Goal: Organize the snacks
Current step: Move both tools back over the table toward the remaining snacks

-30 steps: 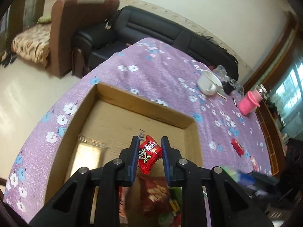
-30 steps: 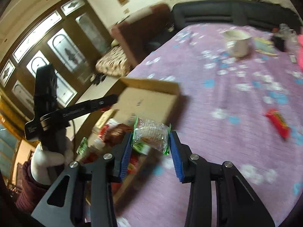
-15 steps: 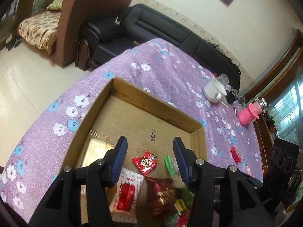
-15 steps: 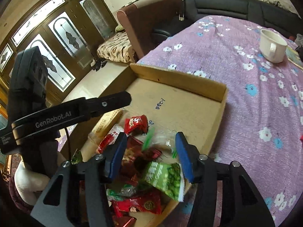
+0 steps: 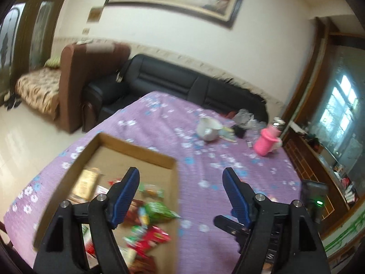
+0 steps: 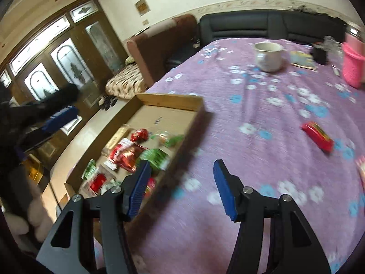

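A shallow cardboard box (image 5: 136, 148) (image 6: 173, 98) lies on the purple flowered tablecloth and holds several snack packets, red (image 6: 126, 153) and green (image 5: 159, 212) among them. My left gripper (image 5: 181, 178) hangs above the box's right wall, its jaws opening with nothing between them. My right gripper (image 6: 182, 170) hovers over the cloth just right of the box, its jaws also opening and empty. One red snack packet (image 6: 317, 135) lies loose on the cloth to the right. In the right wrist view the left gripper's blue pad (image 6: 60, 118) shows blurred at far left.
A white mug (image 6: 268, 56) (image 5: 208, 129), a pink cup (image 5: 268, 141) (image 6: 353, 66), a leaflet (image 6: 302, 60) and small dark items stand at the table's far end. A black sofa (image 5: 182, 84) and a brown armchair (image 5: 91, 75) lie beyond the table.
Both grippers have let go of their packets into the box and opened wider. The left one has risen and swung right, the right one has shifted right off the box.
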The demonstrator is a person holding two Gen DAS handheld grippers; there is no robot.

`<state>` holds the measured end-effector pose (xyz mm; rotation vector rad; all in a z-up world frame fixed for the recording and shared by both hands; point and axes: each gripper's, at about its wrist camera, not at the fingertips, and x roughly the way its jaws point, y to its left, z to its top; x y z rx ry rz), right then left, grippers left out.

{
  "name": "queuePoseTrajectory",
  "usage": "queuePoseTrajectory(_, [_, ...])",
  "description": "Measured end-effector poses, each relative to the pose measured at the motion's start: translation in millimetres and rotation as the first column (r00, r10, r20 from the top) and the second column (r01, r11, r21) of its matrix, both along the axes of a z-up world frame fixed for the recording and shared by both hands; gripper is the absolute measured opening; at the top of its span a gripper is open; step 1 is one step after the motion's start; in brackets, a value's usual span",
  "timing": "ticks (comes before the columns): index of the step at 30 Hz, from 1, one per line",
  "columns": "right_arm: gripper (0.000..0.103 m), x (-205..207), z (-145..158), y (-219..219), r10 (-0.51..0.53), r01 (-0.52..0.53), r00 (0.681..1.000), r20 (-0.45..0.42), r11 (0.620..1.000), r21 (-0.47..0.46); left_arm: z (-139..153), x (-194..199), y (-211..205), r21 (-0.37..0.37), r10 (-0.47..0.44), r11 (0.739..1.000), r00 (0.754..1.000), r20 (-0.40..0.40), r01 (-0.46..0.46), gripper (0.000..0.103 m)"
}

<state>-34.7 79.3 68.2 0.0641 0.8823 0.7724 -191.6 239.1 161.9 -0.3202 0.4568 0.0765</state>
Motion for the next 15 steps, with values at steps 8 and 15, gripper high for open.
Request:
queuePoseTrajectory(8, [0.062,-4.4,-12.2,-79.1,-0.132,0.132,0.991,-0.024,0.991,0.010,-14.1,-2.2,-74.0,0.184,-0.014,0.982,0.996,-0.088,0.030,0.076])
queuePoseTrajectory(15, [0.063,3.2,-22.8,-130.3,-0.227,0.228,0.973,-0.049,0.973,0.018,-37.4,6.3,-109.5,0.246,-0.069,0.962,0.976,-0.206,0.120,0.078])
